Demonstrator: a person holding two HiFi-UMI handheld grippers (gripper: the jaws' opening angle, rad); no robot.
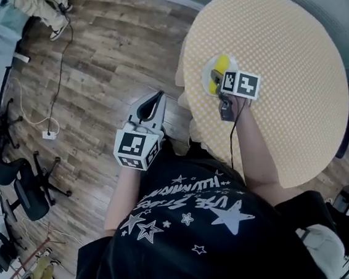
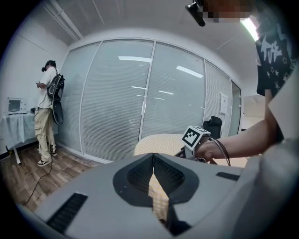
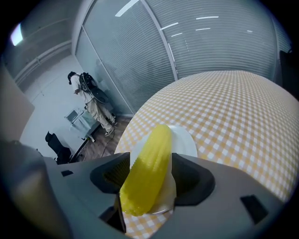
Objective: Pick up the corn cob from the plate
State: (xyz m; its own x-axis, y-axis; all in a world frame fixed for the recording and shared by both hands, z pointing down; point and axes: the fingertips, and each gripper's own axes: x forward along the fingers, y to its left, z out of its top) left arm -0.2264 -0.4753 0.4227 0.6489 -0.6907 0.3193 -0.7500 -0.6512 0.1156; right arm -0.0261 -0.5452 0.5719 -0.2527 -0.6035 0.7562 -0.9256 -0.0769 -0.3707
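A yellow corn cob (image 3: 147, 172) lies on a small white plate (image 3: 184, 142) near the left edge of the round checked table (image 1: 276, 44). My right gripper (image 3: 150, 161) points steeply down over the plate with its jaws wide open. The cob sits between them, and a gap shows beside the left pad. From the head view the cob (image 1: 216, 75) and the plate's rim (image 1: 206, 77) peek out beside the right gripper (image 1: 218, 81). My left gripper (image 1: 155, 100) hovers off the table over the wooden floor, its tips (image 2: 153, 156) meeting, with nothing held.
Black office chairs (image 1: 28, 191) and a cable with a socket (image 1: 49, 135) occupy the floor to the left. A person (image 2: 46, 112) stands far off by the glass wall. The table (image 2: 159, 142) stretches out to the right of the plate.
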